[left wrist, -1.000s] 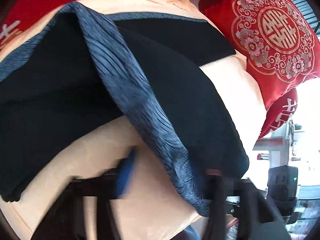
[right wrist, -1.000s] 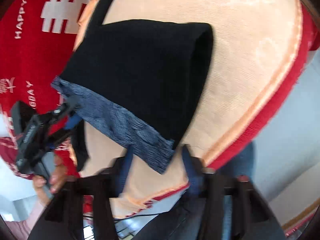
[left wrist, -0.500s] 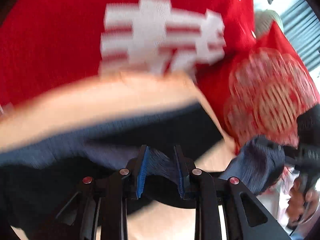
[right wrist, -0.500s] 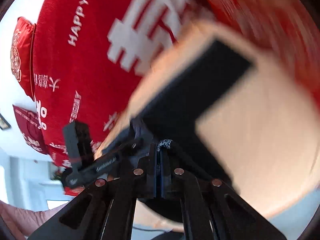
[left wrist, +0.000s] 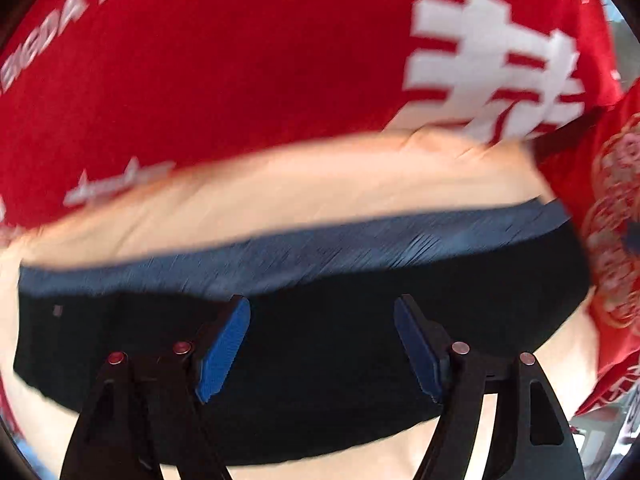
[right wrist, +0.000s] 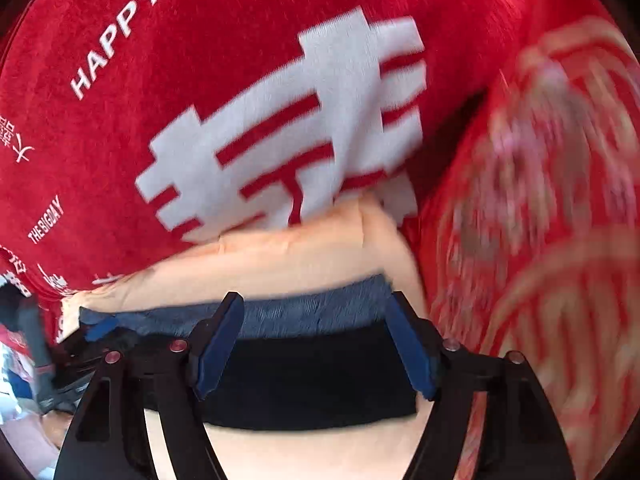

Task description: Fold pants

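Note:
The black pants (left wrist: 312, 380) lie folded flat on a peach cloth (left wrist: 280, 196), with their blue-grey ribbed waistband (left wrist: 320, 252) along the far edge. My left gripper (left wrist: 320, 304) hovers over the black fabric. Its jaws are opening and the blue pads (left wrist: 222, 352) press on nothing. In the right wrist view the pants (right wrist: 304, 384) and waistband (right wrist: 312, 314) lie under my right gripper (right wrist: 314, 302), whose jaws are also opening with nothing pinched. The left gripper (right wrist: 100, 328) shows at the left end of the waistband.
A red blanket (right wrist: 200, 80) with white characters lies beyond the peach cloth. A red embroidered cushion (right wrist: 560, 240) stands to the right, close to the pants' right end. Room clutter shows at the lower left edge of the right wrist view.
Both grippers were shut on the waistband half a second ago and have let go. The waistband now lies flat along the far edge of the folded pants.

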Demonstrator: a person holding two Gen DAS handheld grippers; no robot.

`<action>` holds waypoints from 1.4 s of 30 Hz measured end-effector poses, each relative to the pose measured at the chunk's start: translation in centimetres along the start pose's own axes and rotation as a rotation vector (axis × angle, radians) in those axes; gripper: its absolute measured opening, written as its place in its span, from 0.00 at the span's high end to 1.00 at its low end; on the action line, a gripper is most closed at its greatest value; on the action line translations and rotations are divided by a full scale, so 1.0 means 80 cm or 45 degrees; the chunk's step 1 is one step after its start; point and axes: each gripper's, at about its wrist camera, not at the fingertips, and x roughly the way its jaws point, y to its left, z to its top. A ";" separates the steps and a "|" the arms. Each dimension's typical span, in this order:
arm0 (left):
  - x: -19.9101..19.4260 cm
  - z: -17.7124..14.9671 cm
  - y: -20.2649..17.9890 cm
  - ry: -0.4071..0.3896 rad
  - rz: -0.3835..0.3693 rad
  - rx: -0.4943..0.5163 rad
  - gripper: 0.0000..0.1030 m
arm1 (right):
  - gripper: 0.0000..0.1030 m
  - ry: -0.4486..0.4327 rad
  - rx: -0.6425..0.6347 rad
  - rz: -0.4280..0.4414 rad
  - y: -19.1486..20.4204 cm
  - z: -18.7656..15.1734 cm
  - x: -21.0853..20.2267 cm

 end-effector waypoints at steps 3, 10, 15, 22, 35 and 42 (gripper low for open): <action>0.017 -0.022 0.015 0.039 0.052 -0.053 0.27 | 0.27 0.116 0.139 -0.050 -0.019 -0.065 0.029; 0.051 -0.033 0.019 0.075 0.128 -0.103 0.27 | 0.81 0.132 0.541 -0.068 -0.094 -0.116 0.100; 0.021 -0.025 0.014 -0.017 0.116 -0.099 0.25 | 0.91 -0.066 0.293 -0.007 -0.051 -0.071 0.036; 0.023 -0.023 0.027 0.039 0.139 -0.152 0.25 | 0.85 0.265 0.289 -0.167 -0.075 -0.097 0.088; 0.107 0.048 0.045 -0.058 0.280 -0.145 0.14 | 0.89 0.198 -0.157 0.063 0.059 -0.047 0.194; 0.076 0.044 0.129 -0.031 0.361 -0.265 0.14 | 0.88 0.153 -0.138 -0.102 0.037 0.002 0.192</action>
